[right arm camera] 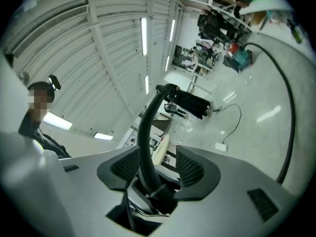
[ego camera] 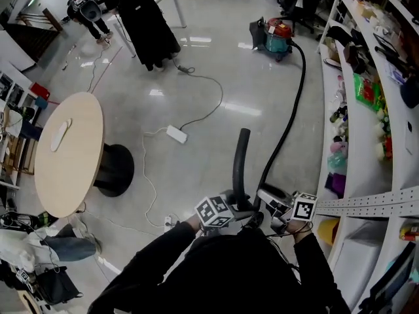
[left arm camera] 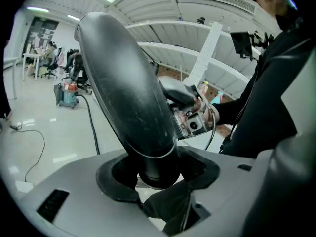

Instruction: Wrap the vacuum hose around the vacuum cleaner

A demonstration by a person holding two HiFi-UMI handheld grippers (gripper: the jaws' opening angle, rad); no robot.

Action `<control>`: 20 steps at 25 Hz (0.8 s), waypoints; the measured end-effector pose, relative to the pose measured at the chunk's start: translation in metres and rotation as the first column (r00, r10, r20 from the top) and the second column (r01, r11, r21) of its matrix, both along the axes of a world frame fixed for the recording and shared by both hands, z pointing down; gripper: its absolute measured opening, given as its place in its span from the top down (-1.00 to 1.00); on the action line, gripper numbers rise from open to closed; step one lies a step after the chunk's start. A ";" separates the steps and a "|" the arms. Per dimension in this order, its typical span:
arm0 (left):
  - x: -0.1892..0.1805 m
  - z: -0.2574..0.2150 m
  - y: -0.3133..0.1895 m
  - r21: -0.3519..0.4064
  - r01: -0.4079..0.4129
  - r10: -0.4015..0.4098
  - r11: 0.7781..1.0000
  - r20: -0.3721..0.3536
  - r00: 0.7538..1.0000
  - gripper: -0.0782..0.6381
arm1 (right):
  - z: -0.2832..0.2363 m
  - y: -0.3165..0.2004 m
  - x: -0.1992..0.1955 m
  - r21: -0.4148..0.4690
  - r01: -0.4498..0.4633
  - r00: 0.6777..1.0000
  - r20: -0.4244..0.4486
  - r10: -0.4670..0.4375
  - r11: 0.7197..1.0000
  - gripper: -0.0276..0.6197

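Vacuum hose (ego camera: pixel 291 110) trails in a long black curve across the glossy white floor, from the person in the foreground to the red-and-teal vacuum cleaner (ego camera: pixel 278 38), which stands well apart at the far end of the room, close to the shelving (ego camera: pixel 366 205). None of the hose is wound round the machine.

The left gripper (left arm camera: pixel 155 174) is clamped on the stiff black wand (left arm camera: pixel 128 93) at the hose's near end, both pads pressed to the tube, which rises upright in front of the person. The right gripper (right arm camera: pixel 153 174), just beside it, stands with its pads apart. A thin curved black tube (right arm camera: pixel 145 142) runs between them, lying against one pad and clear of the other.

On the floor near the middle of the room lies a white power strip (ego camera: pixel 177 134) with its cable. A round wooden table (ego camera: pixel 65 169) stands to the left, and a figure in black (ego camera: pixel 147 18) stands at the back.
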State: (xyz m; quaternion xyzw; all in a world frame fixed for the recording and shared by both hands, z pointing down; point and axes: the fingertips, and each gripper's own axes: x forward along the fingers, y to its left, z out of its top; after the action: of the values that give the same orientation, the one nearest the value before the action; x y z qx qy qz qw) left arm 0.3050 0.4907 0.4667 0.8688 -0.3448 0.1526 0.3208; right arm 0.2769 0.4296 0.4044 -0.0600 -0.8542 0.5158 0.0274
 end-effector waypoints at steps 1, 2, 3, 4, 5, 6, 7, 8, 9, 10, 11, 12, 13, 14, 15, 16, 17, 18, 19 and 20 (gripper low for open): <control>-0.004 -0.006 -0.011 -0.010 0.024 -0.024 1.000 -0.019 1.000 0.10 | 0.001 -0.014 0.013 0.064 0.002 1.000 -0.021 -0.001 0.998 0.26; -0.009 -0.011 -0.021 -0.020 0.046 -0.046 0.999 -0.037 0.998 0.10 | 0.004 -0.024 0.026 0.139 0.028 0.998 -0.052 -0.021 0.990 0.26; -0.013 -0.017 -0.030 -0.031 0.062 -0.064 0.998 -0.052 0.997 0.10 | 0.009 -0.030 0.038 0.215 0.076 0.994 -0.097 -0.056 0.974 0.25; -0.017 -0.023 -0.038 -0.042 0.071 -0.074 0.997 -0.066 0.995 0.10 | 0.017 -0.031 0.048 0.288 0.141 0.983 -0.152 -0.100 0.947 0.21; -0.019 -0.029 -0.045 -0.049 0.073 -0.076 0.996 -0.077 0.994 0.10 | 0.028 -0.029 0.055 0.356 0.218 0.965 -0.215 -0.147 0.909 0.11; -0.021 -0.035 -0.052 -0.054 0.070 -0.074 0.996 -0.086 0.994 0.10 | 0.040 -0.023 0.059 0.420 0.302 0.940 -0.279 -0.195 0.856 -0.01; -0.022 -0.041 -0.058 -0.055 0.066 -0.071 0.996 -0.091 0.993 0.10 | 0.052 -0.016 0.059 0.479 0.387 0.910 -0.340 -0.240 0.788 -0.09; -0.023 -0.047 -0.064 -0.054 0.064 -0.069 0.997 -0.096 0.993 0.10 | 0.063 -0.006 0.055 0.527 0.461 0.878 -0.390 -0.279 0.714 -0.13; -0.025 -0.054 -0.070 -0.052 0.064 -0.069 0.997 -0.103 0.992 0.10 | 0.072 0.003 0.049 0.561 0.518 0.849 -0.427 -0.310 0.646 -0.17; -0.027 -0.062 -0.075 -0.049 0.067 -0.072 0.997 -0.111 0.991 0.10 | 0.078 0.012 0.040 0.584 0.555 0.828 -0.455 -0.327 0.592 -0.18; -0.029 -0.069 -0.080 -0.044 0.069 -0.074 0.997 -0.122 0.990 0.10 | 0.083 0.018 0.029 0.601 0.576 0.815 -0.477 -0.330 0.554 -0.18; -0.031 -0.076 -0.085 -0.040 0.070 -0.075 0.997 -0.131 0.989 0.10 | 0.089 0.021 0.018 0.616 0.589 0.806 -0.498 -0.320 0.523 -0.18; -0.033 -0.083 -0.089 -0.036 0.068 -0.072 0.997 -0.140 0.987 0.10 | 0.095 0.022 0.008 0.635 0.597 0.800 -0.518 -0.303 0.490 -0.18; -0.035 -0.088 -0.095 -0.034 0.064 -0.069 0.997 -0.149 0.986 0.10 | 0.100 0.021 -0.002 0.658 0.603 0.796 -0.537 -0.280 0.451 -0.17; -0.038 -0.093 -0.100 -0.033 0.060 -0.064 0.998 -0.158 0.985 0.10 | 0.102 0.018 -0.010 0.679 0.607 0.793 -0.551 -0.259 0.414 -0.17; -0.041 -0.097 -0.107 -0.034 0.055 -0.060 0.998 -0.167 0.984 0.10 | 0.102 0.015 -0.016 0.694 0.606 0.794 -0.557 -0.242 0.389 0.05; -0.044 -0.100 -0.113 -0.039 0.053 -0.059 0.998 -0.178 0.982 0.10 | 0.099 0.011 -0.020 0.701 0.600 0.799 -0.553 -0.236 0.387 0.34; -0.046 -0.102 -0.119 -0.047 0.057 -0.065 0.997 -0.192 0.979 0.10 | 0.096 0.009 -0.022 0.695 0.590 0.806 -0.540 -0.244 0.411 0.37; -0.047 -0.102 -0.126 -0.056 0.069 -0.079 0.996 -0.203 0.976 0.10 | 0.093 0.008 -0.022 0.677 0.579 0.813 -0.520 -0.261 0.454 0.37; -0.048 -0.101 -0.134 -0.064 0.090 -0.101 0.994 -0.201 0.974 0.10 | 0.090 0.006 -0.019 0.650 0.566 0.821 -0.497 -0.280 0.507 0.37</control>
State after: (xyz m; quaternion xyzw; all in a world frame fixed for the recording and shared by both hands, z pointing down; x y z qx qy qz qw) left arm 0.2572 0.3569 0.3662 0.8533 -0.3471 0.0566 0.3849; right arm 0.2576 0.4360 0.4945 -0.1654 -0.9301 0.0753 0.3193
